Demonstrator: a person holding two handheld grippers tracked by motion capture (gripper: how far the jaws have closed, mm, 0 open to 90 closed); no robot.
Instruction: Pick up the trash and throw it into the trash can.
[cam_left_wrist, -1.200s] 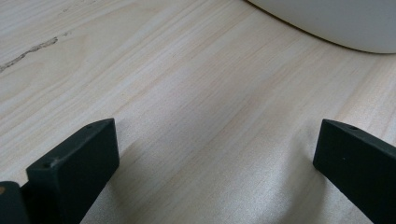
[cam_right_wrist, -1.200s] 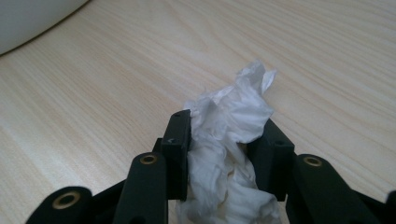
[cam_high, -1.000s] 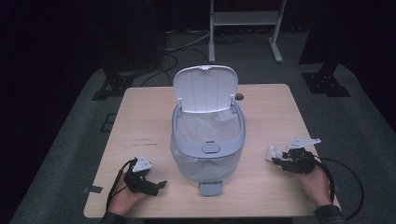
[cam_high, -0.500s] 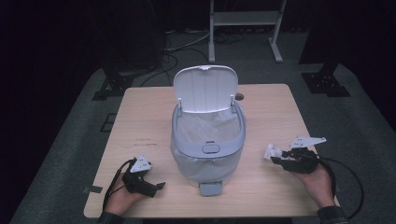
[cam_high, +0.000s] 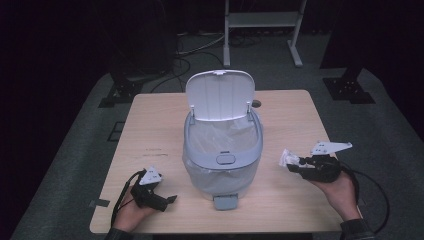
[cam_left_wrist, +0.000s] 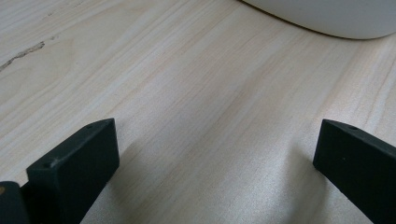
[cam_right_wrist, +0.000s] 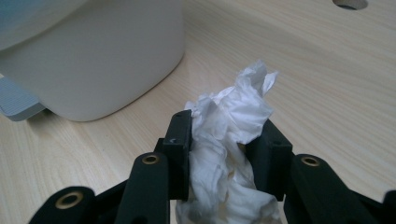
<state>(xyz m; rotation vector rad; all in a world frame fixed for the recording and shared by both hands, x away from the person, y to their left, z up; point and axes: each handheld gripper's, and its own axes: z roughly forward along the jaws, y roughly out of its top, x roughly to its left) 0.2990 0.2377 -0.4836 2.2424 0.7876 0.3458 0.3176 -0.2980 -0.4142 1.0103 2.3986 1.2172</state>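
both grippers are black: the right gripper (cam_high: 296, 166) carries a grey three-cornered plate and brass-ringed pivots, the left gripper (cam_high: 167, 199) a smaller plate; black cables trail; dark sleeves.

1. In the right gripper view, we see the crumpled tissue (cam_right_wrist: 231, 135) run off the bottom edge, so its lower end stays unknown to us.
2. The same view cuts the white bin (cam_right_wrist: 100, 56) at the top and left edges; we see just part of its wall and of its grey pedal (cam_right_wrist: 18, 103).
3. In the left gripper view, the bin (cam_left_wrist: 322, 16) is a curved sliver at the top edge.
4. There, both black jaws are cropped by the bottom and side edges.
5. In the high view, the bin liner (cam_high: 222, 137) hides whatever lies inside; we cannot tell the contents.
6. The tissue (cam_high: 289, 159) there is too small to make out.
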